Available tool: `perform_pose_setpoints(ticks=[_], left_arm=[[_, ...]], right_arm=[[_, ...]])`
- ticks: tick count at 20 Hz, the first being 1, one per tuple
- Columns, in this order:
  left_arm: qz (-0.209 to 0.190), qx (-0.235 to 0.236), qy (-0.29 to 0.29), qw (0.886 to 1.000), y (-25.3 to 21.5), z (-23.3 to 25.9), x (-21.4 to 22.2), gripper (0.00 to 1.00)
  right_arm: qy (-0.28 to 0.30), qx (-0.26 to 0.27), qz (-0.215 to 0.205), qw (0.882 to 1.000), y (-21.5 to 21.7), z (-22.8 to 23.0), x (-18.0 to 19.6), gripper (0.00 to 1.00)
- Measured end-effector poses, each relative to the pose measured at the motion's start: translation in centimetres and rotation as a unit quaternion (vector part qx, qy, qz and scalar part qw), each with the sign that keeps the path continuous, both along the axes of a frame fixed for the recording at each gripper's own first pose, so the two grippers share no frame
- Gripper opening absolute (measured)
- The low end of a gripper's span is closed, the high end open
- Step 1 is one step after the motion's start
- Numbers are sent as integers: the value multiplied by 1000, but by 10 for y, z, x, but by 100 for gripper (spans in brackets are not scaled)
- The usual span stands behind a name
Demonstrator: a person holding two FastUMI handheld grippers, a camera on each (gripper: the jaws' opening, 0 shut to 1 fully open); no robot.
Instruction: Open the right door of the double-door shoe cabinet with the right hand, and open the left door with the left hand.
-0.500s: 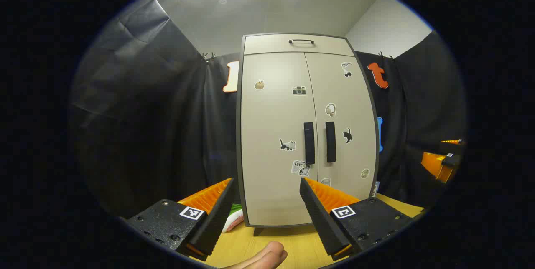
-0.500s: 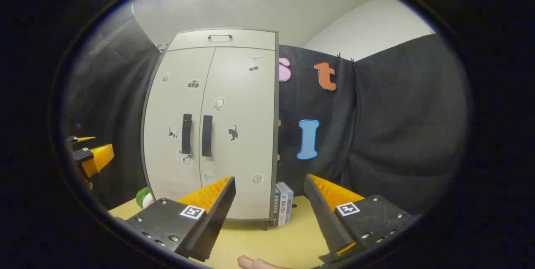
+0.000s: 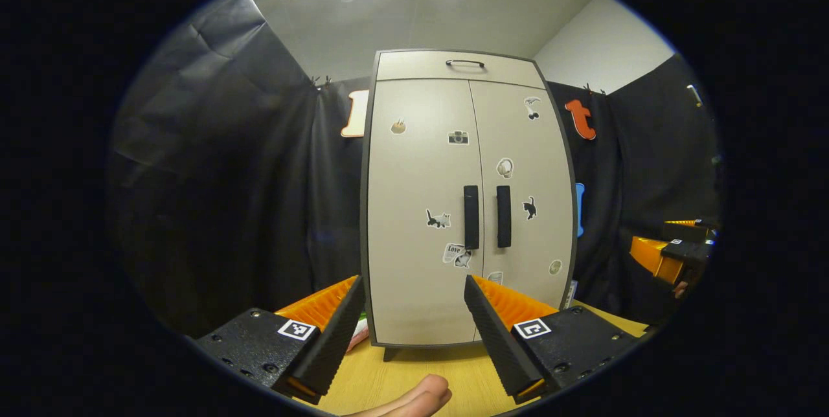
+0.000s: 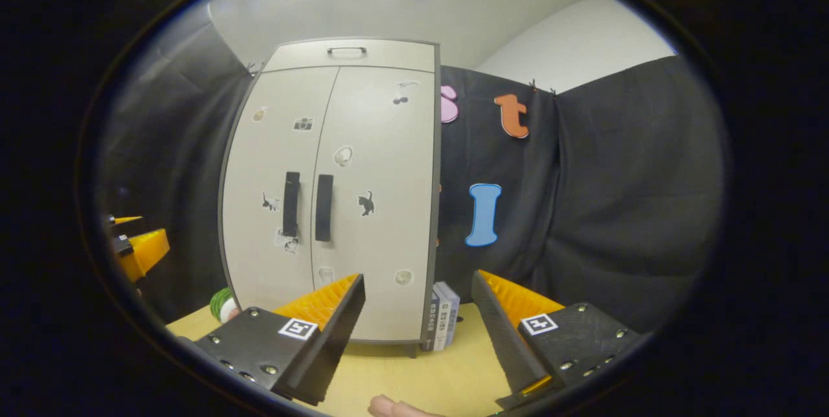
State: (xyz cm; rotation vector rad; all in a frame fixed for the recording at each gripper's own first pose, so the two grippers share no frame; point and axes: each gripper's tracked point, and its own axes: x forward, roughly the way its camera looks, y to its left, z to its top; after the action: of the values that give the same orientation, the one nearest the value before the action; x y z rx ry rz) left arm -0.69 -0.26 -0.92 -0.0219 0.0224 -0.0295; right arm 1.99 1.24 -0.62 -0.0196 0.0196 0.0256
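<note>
A beige double-door shoe cabinet point(image 3: 414, 210) point(image 4: 272, 171) with stickers stands on a wooden table, both doors closed. Two dark vertical handles sit side by side at its middle: the left door handle point(image 3: 471, 217) point(image 4: 291, 203) and the right door handle point(image 3: 503, 216) point(image 4: 324, 207). My left gripper point(image 3: 412, 294) is open, held in front of the left door, well short of it. My right gripper point(image 4: 418, 291) is open too, pointing at the cabinet's right edge, some way off. Each gripper appears at the other view's edge: the right gripper point(image 3: 673, 250) and the left gripper point(image 4: 133, 245).
The cabinet has a top drawer with a small handle point(image 3: 464, 63). Books point(image 4: 442, 316) lean against its right side. A green and white object point(image 4: 223, 305) lies at its lower left. The wooden tabletop point(image 3: 421, 368) runs in front; black cloth walls surround the booth.
The left gripper view has shifted slightly, so the cabinet sits a bit left and higher. The right gripper view moved a little left. Both doors stay closed and both grippers stay open.
</note>
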Motion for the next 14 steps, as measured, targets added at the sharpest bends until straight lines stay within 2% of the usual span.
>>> perform_pose_setpoints(ticks=[1,2,3,4,5,6,7,10,11,12,13,14], left_arm=[[3,-1,2,1000,2,-2,2,95],[7,-1,2,1000,5,-4,4,95],[12,0,3,1000,8,-7,6,95],[15,1,6,1000,10,-10,8,95],[15,1,9,1000,12,-14,9,95],[15,-1,14,1000,13,-17,11,95],[15,-4,18,1000,15,-20,13,95],[18,-11,23,1000,21,-25,15,95],[19,-14,22,999,22,-26,15,95],[17,-16,21,1000,23,-26,15,96],[14,-15,20,1000,22,-27,15,96],[9,-15,21,1000,22,-27,15,96]], right_arm=[[2,-1,6,1000,4,-3,2,98],[4,1,11,1000,7,-5,4,94],[7,3,12,1000,10,-8,6,94],[9,3,13,1000,10,-11,9,98],[11,3,14,1000,14,-13,13,98],[12,3,18,1000,17,-14,17,94],[15,1,22,1000,23,-15,23,98],[17,-8,32,999,41,-14,50,98],[16,-9,35,999,47,-12,59,94],[15,-8,44,999,55,-9,69,99],[16,1,54,998,64,-6,79,98],[19,13,64,998,74,-3,89,94]])
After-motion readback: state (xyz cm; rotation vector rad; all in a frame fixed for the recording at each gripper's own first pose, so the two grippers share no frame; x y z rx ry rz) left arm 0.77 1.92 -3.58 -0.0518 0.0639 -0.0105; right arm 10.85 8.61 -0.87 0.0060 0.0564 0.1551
